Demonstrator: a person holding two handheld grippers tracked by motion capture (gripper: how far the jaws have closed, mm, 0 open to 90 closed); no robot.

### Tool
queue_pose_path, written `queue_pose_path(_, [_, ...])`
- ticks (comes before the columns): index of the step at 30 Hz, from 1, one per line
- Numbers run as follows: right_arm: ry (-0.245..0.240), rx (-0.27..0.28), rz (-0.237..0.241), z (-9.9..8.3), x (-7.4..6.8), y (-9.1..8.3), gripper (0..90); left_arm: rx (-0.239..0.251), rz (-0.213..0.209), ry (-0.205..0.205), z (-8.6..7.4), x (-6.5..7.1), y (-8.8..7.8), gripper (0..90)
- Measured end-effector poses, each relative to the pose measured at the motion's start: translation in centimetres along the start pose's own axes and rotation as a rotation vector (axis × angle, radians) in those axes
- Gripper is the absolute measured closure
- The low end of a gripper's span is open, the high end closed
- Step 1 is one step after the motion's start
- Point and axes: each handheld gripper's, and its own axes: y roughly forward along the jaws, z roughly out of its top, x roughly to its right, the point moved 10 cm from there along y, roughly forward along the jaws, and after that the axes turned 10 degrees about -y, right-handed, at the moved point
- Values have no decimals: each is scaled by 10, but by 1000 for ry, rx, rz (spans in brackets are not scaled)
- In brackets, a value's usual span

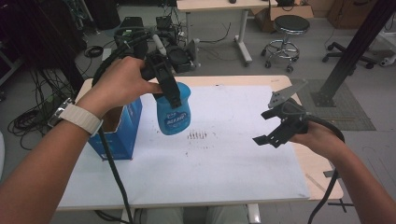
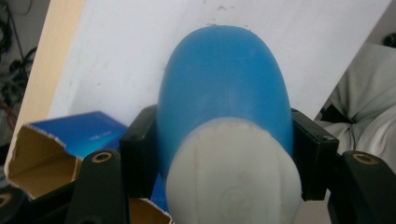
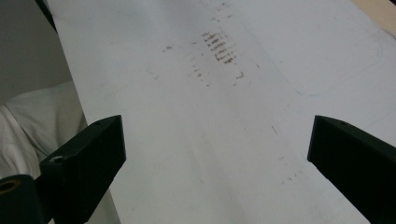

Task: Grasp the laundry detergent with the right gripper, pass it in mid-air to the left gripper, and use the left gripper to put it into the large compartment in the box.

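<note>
A blue plastic bottle [image 1: 173, 113] with a white cap [image 2: 233, 175] hangs above the white sheet, clamped near its top by my left gripper [image 1: 168, 91]. In the left gripper view the two black jaws press on both sides of the blue bottle [image 2: 223, 88]. My right gripper [image 1: 270, 128] is held over the right half of the sheet, jaws spread wide with nothing between them. The right gripper view looks down on the bare white sheet [image 3: 224, 116] between its pads [image 3: 100, 149].
An open blue cardboard box [image 1: 117, 128] stands on the table's left side, just left of the bottle. Brown scuff marks [image 1: 197, 135] dot the middle of the white sheet [image 1: 224, 177]. Beyond the table are a stool [image 1: 286, 35], cables and another desk.
</note>
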Motion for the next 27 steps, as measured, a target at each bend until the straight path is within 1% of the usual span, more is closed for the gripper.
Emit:
queue_pose_path(1, [4, -16, -11, -4, 1, -3, 41, 0, 1, -35, -1, -5, -3, 380])
queue_pose_path(2, [5, -21, -15, -6, 1, -4, 42, 0, 1, -35, -1, -5, -3, 380])
queue_pose_path(3, [3, -28, -19, -8, 2, -5, 43, -4, 6, -75, -2, -11, -6, 381])
queue_pose_path(4, [3, -28, -19, -8, 2, -5, 43, -4, 6, -75, -2, -11, -6, 380])
queue_pose_path(5, [6, -45, -30, -13, 2, -8, 44, -3, 16, -111, -2, -17, -10, 381])
queue_pose_path(6, [7, -45, -31, -14, 3, -9, 45, -3, 16, -111, -2, -17, -10, 381])
queue_pose_path(7, [12, -47, -36, -16, 3, -11, 46, 0, 26, -158, -1, -24, -14, 381])
queue_pose_path(9, [18, -48, -42, -19, 4, -14, 47, 8, 36, -205, -1, -31, -19, 381])
queue_pose_path(10, [18, -48, -42, -19, 4, -14, 47, 8, 36, -205, -1, -31, -19, 381])
queue_pose_path(11, [21, -54, -47, -23, 3, -17, 47, 2, 49, -249, -2, -38, -25, 381])
queue_pose_path(14, [24, -63, -51, -29, 3, -20, 48, 6, 67, -321, -3, -50, -33, 381])
queue_pose_path(17, [32, -61, -54, -34, 4, -24, 49, 20, 70, -389, -5, -61, -41, 381])
queue_pose_path(18, [32, -61, -54, -34, 4, -24, 49, 20, 70, -389, -5, -61, -41, 381])
queue_pose_path(19, [38, -59, -55, -37, 5, -27, 50, 18, 79, -434, -8, -68, -46, 381])
queue_pose_path(20, [41, -60, -57, -38, 5, -27, 50, 18, 79, -434, -8, -68, -46, 381])
queue_pose_path(21, [42, -62, -57, -40, 5, -28, 51, 36, 93, -478, -10, -75, -50, 382])
queue_pose_path(22, [41, -63, -58, -40, 5, -29, 51, 36, 93, -478, -10, -75, -50, 381])
queue_pose_path(23, [40, -62, -58, -41, 6, -30, 51, 51, 102, -530, -12, -81, -53, 381])
queue_pose_path(24, [40, -62, -58, -41, 6, -30, 51, 51, 102, -530, -12, -81, -53, 381])
queue_pose_path(25, [43, -57, -60, -42, 6, -32, 52, 63, 106, -583, -16, -88, -56, 381])
queue_pose_path(27, [41, -53, -61, -42, 6, -33, 53, 62, 112, -617, -22, -94, -58, 381])
